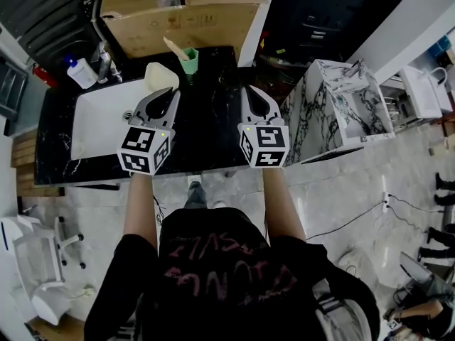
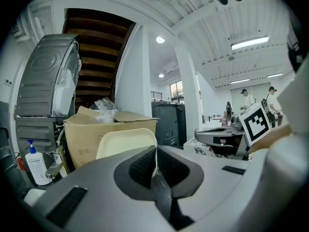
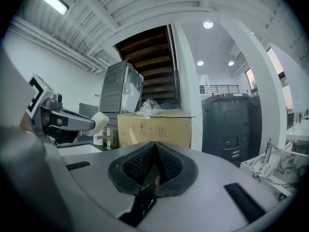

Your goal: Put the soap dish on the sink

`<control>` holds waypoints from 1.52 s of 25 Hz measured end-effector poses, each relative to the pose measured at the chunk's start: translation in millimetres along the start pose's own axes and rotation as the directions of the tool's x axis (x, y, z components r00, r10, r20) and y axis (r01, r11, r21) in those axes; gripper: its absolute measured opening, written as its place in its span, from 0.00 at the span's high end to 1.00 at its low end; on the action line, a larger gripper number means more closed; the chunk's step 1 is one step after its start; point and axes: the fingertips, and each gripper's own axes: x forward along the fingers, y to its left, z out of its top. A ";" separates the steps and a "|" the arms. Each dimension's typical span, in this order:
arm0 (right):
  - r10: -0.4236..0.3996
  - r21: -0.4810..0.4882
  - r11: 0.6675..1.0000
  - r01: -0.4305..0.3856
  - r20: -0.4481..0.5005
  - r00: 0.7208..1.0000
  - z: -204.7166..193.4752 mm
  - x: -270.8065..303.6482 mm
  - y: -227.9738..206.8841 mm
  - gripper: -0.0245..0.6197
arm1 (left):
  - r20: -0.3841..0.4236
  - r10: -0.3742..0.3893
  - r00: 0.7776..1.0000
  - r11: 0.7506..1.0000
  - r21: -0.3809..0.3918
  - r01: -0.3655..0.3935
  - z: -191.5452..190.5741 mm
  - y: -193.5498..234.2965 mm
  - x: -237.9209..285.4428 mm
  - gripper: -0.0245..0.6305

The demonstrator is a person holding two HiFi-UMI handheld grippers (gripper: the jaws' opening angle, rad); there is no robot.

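The cream soap dish is pinched by its edge in my left gripper, which is shut on it. It hangs over the right rim of the white sink, which is set in a black marble counter. In the left gripper view the dish stands upright just past the shut pads of the left gripper. My right gripper hovers over the counter's right end, shut, with nothing between its pads. The right gripper view shows the dish at its left.
A green cup stands at the back of the counter just behind the dish. A soap pump bottle and the faucet sit behind the sink. A large cardboard box lies beyond. A marble-patterned cabinet stands to the right.
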 end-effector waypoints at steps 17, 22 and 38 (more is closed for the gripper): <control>-0.041 0.003 0.999 0.042 -0.031 0.999 -8.2 27.1 -12.6 0.94 | -0.197 -0.097 0.976 0.995 -0.044 0.090 -70.5 -0.4 55.8 0.93; -0.050 0.006 0.999 0.050 -0.039 0.998 -13.3 30.5 -14.7 0.94 | -0.290 -0.140 0.947 0.989 -0.085 0.120 -109.2 -9.3 65.0 0.93; -0.084 0.010 0.996 0.085 -0.080 0.993 -32.3 31.8 -27.7 0.94 | -0.469 -0.233 0.852 0.972 -0.121 0.199 -181.6 -40.9 82.3 0.93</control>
